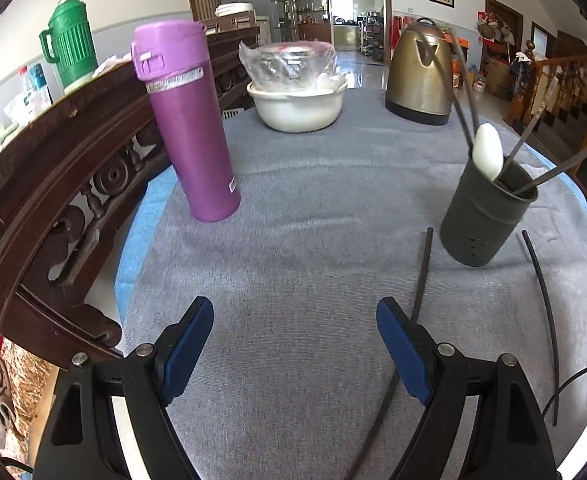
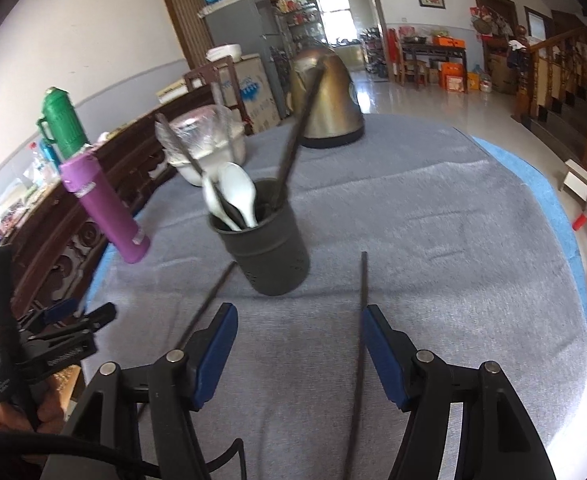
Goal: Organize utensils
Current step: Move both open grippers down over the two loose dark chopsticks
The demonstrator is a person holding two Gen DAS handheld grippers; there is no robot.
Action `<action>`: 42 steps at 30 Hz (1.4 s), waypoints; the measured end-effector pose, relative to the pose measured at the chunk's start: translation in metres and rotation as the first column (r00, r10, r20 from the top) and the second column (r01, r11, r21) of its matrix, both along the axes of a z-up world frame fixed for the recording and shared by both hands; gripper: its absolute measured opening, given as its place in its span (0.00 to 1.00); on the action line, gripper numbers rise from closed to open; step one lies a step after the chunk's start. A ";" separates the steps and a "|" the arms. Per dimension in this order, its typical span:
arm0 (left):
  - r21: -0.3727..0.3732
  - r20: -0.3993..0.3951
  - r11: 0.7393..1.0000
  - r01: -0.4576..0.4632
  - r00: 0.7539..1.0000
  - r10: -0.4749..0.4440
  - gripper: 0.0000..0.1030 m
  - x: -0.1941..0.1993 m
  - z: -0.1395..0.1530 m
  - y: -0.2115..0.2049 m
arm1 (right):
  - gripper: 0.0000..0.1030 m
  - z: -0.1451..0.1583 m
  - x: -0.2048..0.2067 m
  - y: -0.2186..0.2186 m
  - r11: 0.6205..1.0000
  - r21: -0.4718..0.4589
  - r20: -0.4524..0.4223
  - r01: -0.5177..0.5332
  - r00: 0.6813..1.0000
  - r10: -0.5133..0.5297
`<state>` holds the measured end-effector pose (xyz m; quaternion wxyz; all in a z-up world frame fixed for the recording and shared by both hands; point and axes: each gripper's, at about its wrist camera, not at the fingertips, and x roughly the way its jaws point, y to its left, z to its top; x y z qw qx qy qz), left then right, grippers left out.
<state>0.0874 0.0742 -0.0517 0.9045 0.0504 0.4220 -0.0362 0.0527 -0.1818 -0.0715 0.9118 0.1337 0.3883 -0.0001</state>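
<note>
A dark grey utensil cup point(image 1: 485, 216) point(image 2: 265, 256) stands on the grey tablecloth. It holds white spoons point(image 1: 488, 152) point(image 2: 237, 192) and several dark chopsticks point(image 2: 297, 140). Two loose dark chopsticks lie on the cloth: one point(image 1: 421, 276) point(image 2: 209, 300) left of the cup, one point(image 1: 543, 312) point(image 2: 360, 344) right of it. My left gripper point(image 1: 295, 348) is open and empty above the cloth, short of the cup. My right gripper point(image 2: 299, 350) is open and empty, with the right chopstick running between its fingers. The left gripper also shows in the right wrist view point(image 2: 77, 316).
A purple thermos point(image 1: 189, 120) point(image 2: 105, 208) stands at the left. A white bowl with a bagged item point(image 1: 297, 100) and a brass kettle point(image 1: 419, 76) point(image 2: 329, 96) stand at the far end. A dark carved wooden rail point(image 1: 53, 184) runs along the left table edge.
</note>
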 end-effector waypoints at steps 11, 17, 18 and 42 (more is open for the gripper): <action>-0.035 -0.060 0.999 0.037 0.997 -0.039 0.82 0.025 -0.014 -0.013 | 0.44 -0.037 0.026 -0.035 0.992 0.069 -0.136 0.102 0.986 -0.092; -0.052 -0.084 0.995 0.086 0.992 -0.091 0.82 0.041 -0.019 -0.035 | 0.40 -0.047 0.046 -0.049 0.986 0.100 -0.155 0.131 0.981 -0.115; -0.054 -0.092 0.994 0.092 0.991 -0.096 0.82 0.042 -0.021 -0.038 | 0.40 -0.051 0.049 -0.051 0.984 0.111 -0.165 0.138 0.979 -0.119; -0.150 -0.301 0.987 0.061 0.948 -0.104 0.55 0.001 -0.057 -0.027 | 0.46 -0.086 0.019 -0.020 0.980 0.176 -0.289 0.089 0.957 -0.035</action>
